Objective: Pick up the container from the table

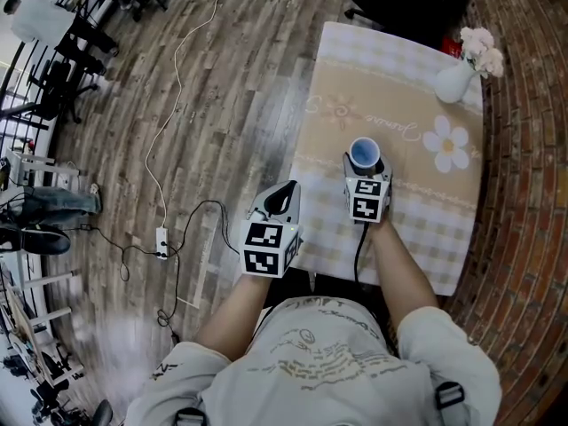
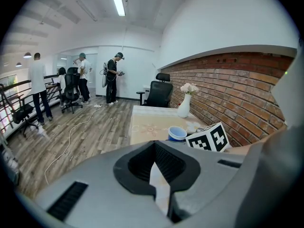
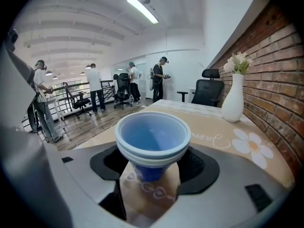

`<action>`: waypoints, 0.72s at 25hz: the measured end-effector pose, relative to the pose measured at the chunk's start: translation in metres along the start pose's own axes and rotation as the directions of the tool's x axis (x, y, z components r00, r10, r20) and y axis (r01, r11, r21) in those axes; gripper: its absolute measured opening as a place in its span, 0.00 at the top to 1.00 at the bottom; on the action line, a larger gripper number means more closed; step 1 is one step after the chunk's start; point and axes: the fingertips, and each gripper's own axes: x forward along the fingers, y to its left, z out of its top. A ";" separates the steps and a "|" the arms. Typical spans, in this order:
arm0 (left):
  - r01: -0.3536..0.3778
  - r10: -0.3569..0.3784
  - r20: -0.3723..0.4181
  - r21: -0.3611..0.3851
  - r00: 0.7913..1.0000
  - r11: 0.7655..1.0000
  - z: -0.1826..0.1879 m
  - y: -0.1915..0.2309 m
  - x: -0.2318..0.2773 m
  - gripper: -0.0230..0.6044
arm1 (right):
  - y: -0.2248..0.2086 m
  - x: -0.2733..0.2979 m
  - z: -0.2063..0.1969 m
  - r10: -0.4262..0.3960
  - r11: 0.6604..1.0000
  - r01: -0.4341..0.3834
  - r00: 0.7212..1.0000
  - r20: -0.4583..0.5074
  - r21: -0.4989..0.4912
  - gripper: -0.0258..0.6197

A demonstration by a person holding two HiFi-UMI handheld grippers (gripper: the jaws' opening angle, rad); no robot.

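now the right gripper [image 3: 151, 174] grips the blue container [image 3: 152, 136]; left gripper [image 2: 159, 177] sits closed.

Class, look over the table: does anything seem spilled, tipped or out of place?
Nothing stands out. The blue cup stands upright between the jaws of the right gripper, the white vase is upright, and the tablecloth lies flat.

LIGHT bright, even, from ceiling strip light [image 2: 117, 0] high above the left tool [image 2: 160, 177] | SHADOWS soft | EDGES fisheye bending, black corners in gripper views | FOCUS tool body nearest lens soft
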 end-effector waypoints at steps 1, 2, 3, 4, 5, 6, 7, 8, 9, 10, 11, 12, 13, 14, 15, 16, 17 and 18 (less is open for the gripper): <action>0.003 -0.003 0.000 0.002 1.000 1.000 0.001 0.000 0.001 0.96 | 0.000 0.000 0.000 0.002 1.000 -0.002 1.000 -0.003 -0.003 0.49; 0.007 -0.007 0.003 0.003 1.000 1.000 0.002 -0.001 0.002 0.96 | 0.000 -0.001 -0.001 0.003 1.000 -0.003 1.000 -0.010 -0.006 0.49; 0.011 -0.011 0.006 0.004 1.000 1.000 0.003 -0.002 0.003 0.96 | 0.000 -0.001 -0.002 0.007 1.000 -0.007 1.000 -0.019 -0.005 0.49; 0.014 -0.014 0.009 0.005 1.000 1.000 0.005 -0.003 0.004 0.96 | 0.000 -0.001 -0.003 0.012 1.000 -0.012 1.000 -0.027 0.000 0.49; 0.017 -0.017 0.011 0.007 1.000 1.000 0.007 -0.003 0.005 0.96 | 0.000 -0.002 -0.004 0.018 1.000 -0.017 0.999 -0.033 0.009 0.49; 0.021 -0.021 0.012 0.009 1.000 1.000 0.008 -0.004 0.006 0.96 | 0.000 -0.003 -0.004 0.022 1.000 -0.021 0.999 -0.036 0.019 0.49; 0.025 -0.025 0.013 0.012 1.000 1.000 0.010 -0.004 0.007 0.96 | -0.001 -0.004 -0.003 0.026 0.999 -0.025 0.999 -0.035 0.029 0.49; 0.030 -0.030 0.013 0.016 0.999 0.999 0.011 -0.005 0.008 0.96 | -0.001 -0.006 -0.001 0.029 0.999 -0.028 0.999 -0.030 0.039 0.49; 0.036 -0.037 0.011 0.022 0.999 0.999 0.012 -0.006 0.010 0.96 | -0.002 -0.009 0.002 0.032 0.998 -0.031 0.999 -0.022 0.048 0.49; 0.043 -0.043 0.009 0.027 0.999 0.999 0.014 -0.007 0.011 0.96 | -0.002 -0.012 0.005 0.033 0.998 -0.032 0.999 -0.013 0.057 0.49; 0.049 -0.050 0.010 0.032 0.999 0.998 0.016 -0.009 0.012 0.96 | -0.003 -0.016 0.008 0.033 0.997 -0.032 0.999 -0.003 0.065 0.49; 0.055 -0.056 0.013 0.038 0.998 0.998 0.019 -0.011 0.012 0.96 | -0.004 -0.020 0.011 0.031 0.997 -0.032 0.999 0.004 0.070 0.49; 0.061 -0.062 0.018 0.043 0.998 0.997 0.023 -0.013 0.013 0.96 | -0.004 -0.024 0.014 0.029 0.997 -0.030 1.000 0.009 0.071 0.49; 0.068 -0.069 0.026 0.049 0.997 0.996 0.028 -0.016 0.013 0.96 | -0.005 -0.029 0.017 0.027 0.997 -0.027 1.000 0.013 0.069 0.49; 0.076 -0.078 0.033 0.055 0.996 0.996 0.032 -0.019 0.013 0.96 | -0.005 -0.034 0.020 0.025 0.997 -0.026 1.000 0.018 0.069 0.49; 0.084 -0.087 0.041 0.061 0.995 0.995 0.037 -0.022 0.013 0.96 | -0.006 -0.040 0.025 0.026 0.997 -0.028 0.999 0.027 0.074 0.49; 0.094 -0.097 0.047 0.067 0.994 0.993 0.041 -0.025 0.013 0.96 | -0.006 -0.048 0.030 0.030 0.996 -0.033 0.999 0.040 0.086 0.49; 0.103 -0.107 0.051 0.073 0.993 0.992 0.043 -0.028 0.013 0.96 | -0.006 -0.055 0.036 0.033 0.994 -0.039 0.998 0.055 0.098 0.50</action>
